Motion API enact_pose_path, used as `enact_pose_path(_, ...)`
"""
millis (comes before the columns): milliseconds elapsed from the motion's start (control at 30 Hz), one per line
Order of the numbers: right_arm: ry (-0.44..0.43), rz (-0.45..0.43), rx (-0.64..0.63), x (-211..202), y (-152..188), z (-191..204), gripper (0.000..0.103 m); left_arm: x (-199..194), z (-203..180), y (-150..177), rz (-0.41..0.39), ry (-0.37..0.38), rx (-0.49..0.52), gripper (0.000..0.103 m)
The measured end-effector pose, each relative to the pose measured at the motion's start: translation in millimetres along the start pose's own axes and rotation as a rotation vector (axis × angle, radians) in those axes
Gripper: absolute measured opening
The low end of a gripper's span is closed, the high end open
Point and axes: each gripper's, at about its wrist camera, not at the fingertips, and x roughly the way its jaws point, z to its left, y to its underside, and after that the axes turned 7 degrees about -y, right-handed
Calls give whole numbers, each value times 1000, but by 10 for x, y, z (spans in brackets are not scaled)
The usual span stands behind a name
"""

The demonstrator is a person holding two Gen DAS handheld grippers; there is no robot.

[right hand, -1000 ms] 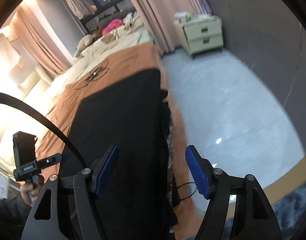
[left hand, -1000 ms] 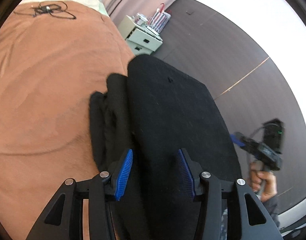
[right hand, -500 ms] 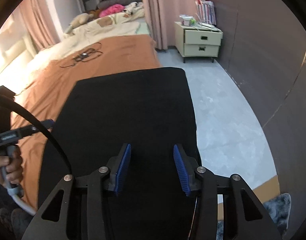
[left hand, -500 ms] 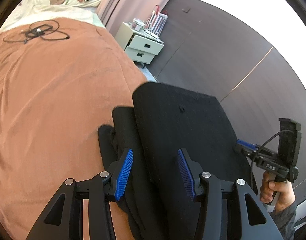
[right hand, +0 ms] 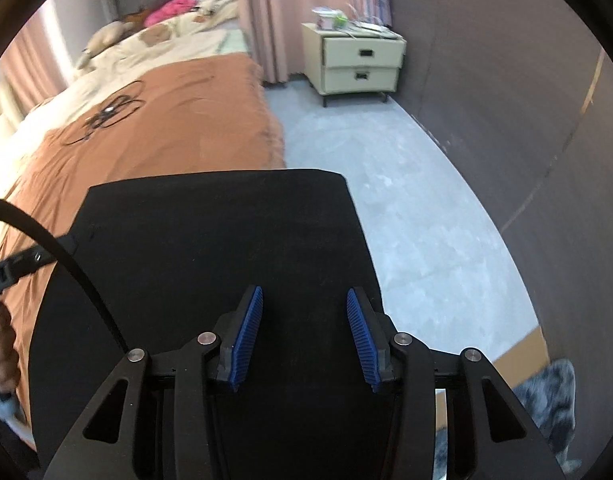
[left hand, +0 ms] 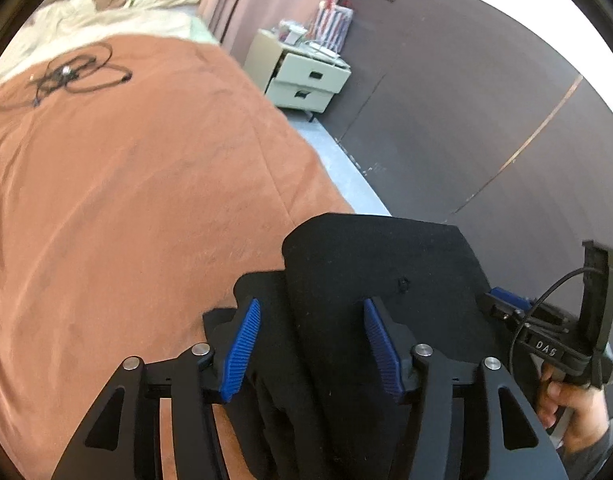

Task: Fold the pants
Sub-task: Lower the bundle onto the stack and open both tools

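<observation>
At the near right edge of the bed (left hand: pixel 138 184), the black pants (left hand: pixel 378 264) hang as a flat panel. Left tool (left hand: pixel 312 344), its jaws just opening, and right tool (right hand: pixel 304 334), part closed, straddle the cloth; I cannot tell whether either pinches it.

1. The right gripper (right hand: pixel 302 328) sits at the lower centre of the frame, its blue pads (right hand: pixel 248 336) standing apart over black cloth.
2. The black pants (right hand: pixel 210 248) fill the middle and lower left as one flat dark panel; whether the pads press on them cannot be told.
3. The bed (right hand: pixel 166 128), under an orange cover, runs to the upper left, with a tangled black cable (right hand: pixel 106 114) lying on it.
4. A cream nightstand (right hand: pixel 358 62) stands at the upper centre-right on the grey floor (right hand: pixel 418 208).
5. At the left edge a hand (right hand: pixel 2 352) grips the other tool's handle.
</observation>
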Motion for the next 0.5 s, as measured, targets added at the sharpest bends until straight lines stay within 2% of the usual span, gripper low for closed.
enact_pose_path(133,2,-8,18,-150,23,94,42,-115,1,83,1,4,16,58)
enact_pose_path(367,32,-10,12,-462,440,119,42,-337,-11,272,10,-3,65,58)
enact_pose_path(500,68,16,71,-539,612,100,42,-539,17,370,3,-21,77,58)
